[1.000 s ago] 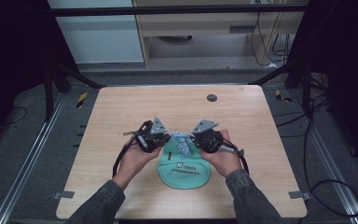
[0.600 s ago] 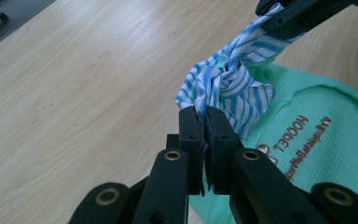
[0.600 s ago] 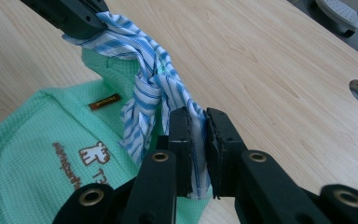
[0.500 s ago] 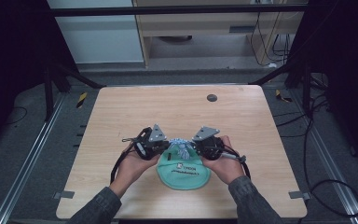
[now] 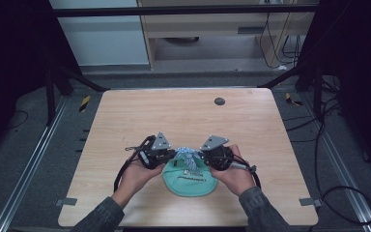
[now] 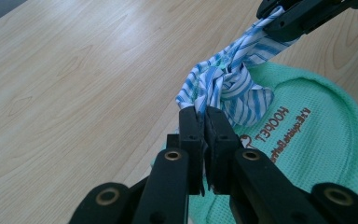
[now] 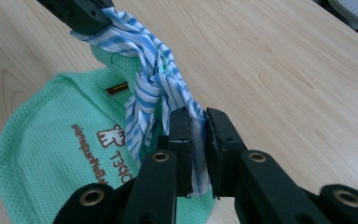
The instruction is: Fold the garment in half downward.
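A mint-green pouch [image 5: 189, 180] with brown print lies flat near the table's front edge. A blue-and-white striped cloth tie [image 5: 185, 154] is knotted at its top. My left gripper [image 5: 173, 155] is shut on the left end of the striped tie [image 6: 219, 84]. My right gripper [image 5: 199, 157] is shut on the right end of that tie [image 7: 154, 95]. Both ends are pulled outward from the knot, just above the pouch [image 6: 303, 135] [image 7: 60, 144]. The other hand's gripper [image 6: 303, 14] holds the far end in the left gripper view.
The pale wooden table [image 5: 183, 116] has a small dark round disc [image 5: 219, 101] at its back right. Dark floor, cables and metal rails surround the table.
Both grippers have drawn slightly closer to the table's front with the tie ends. The striped knot looks tighter and smaller between them.
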